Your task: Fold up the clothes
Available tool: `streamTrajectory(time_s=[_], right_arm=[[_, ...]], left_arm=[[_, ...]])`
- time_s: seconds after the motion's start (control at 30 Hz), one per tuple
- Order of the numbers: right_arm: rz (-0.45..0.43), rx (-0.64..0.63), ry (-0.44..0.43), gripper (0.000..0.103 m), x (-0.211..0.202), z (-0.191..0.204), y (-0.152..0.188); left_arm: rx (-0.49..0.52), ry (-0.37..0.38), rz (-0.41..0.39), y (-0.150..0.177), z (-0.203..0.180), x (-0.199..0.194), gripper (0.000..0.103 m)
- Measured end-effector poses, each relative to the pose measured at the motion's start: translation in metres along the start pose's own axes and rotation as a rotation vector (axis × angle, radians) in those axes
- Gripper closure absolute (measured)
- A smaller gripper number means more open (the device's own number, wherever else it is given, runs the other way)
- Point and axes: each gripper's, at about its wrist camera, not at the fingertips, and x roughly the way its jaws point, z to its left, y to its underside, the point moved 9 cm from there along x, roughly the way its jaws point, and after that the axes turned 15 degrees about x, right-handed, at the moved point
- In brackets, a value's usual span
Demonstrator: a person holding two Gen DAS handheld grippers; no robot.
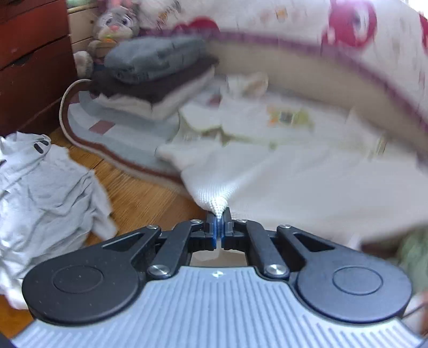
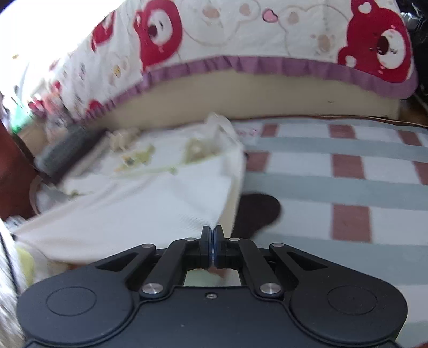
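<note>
Left tongs [image 1: 220, 214] pressed together, pinching a corner of the white knit garment [image 1: 294, 182]. The cloth bunches to a point right at the tips and fans out ahead and to the right of them, much of it blurred.

Right tongs [image 2: 213, 230] also pressed together, pinching another corner of the same white garment [image 2: 149, 203]. From these tips the cloth runs ahead and to the left; its far part carries a pale yellow-green print, too blurred to read.

Garment lies spread over the checked rug [image 2: 347, 171], blue-grey and white with reddish squares, which stretches ahead and right of the right tongs. A dark patch [image 2: 256, 211] sits on the rug just beyond and right of the right tips, partly tucked under the garment's edge.

Ahead and left of the left tongs: a stack of folded clothes [image 1: 155, 77], grey on top, dark brown below, white at the bottom, resting on the rug's far end. A plush rabbit [image 1: 115, 24] sits behind the stack, beside a reddish wooden dresser [image 1: 32, 61].

Left of the left tongs, on the wooden floor [image 1: 139, 192]: a crumpled pale grey garment [image 1: 45, 203].

Beyond both tongs: a bed with a bear-print cover [image 2: 240, 37], purple frill along its hem.
</note>
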Motion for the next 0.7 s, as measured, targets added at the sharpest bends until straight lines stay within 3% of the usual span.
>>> streamTrajectory(time_s=[0.13,0.27,0.43,0.53,0.6,0.7], right_arm=[[0.058,0.050,0.045,0.100,0.025,-0.021,0.020],[0.045,0.092,-0.021,0.100,0.014,-0.016,0.021],[0.090,0.018,0.082,0.100,0.025,-0.022,0.037],[0.078,0.109,0.057,0.100,0.022,-0.031,0.039],[0.065,0.094,0.028,0.101,0.016,-0.027,0.037],[0.085,0.054,0.054,0.101,0.019,-0.027,0.039]], left_arm=[[-0.072,0.033,0.101,0.030,-0.002,0.026,0.101],[-0.051,0.025,0.077,0.028,-0.013,0.009,0.101],[-0.038,0.004,0.180,0.040,-0.022,0.027,0.101],[-0.046,-0.011,0.133,0.034,-0.025,0.016,0.101],[-0.008,-0.045,0.105,0.025,-0.026,0.006,0.101],[-0.028,-0.038,0.147,0.030,-0.026,0.010,0.101]])
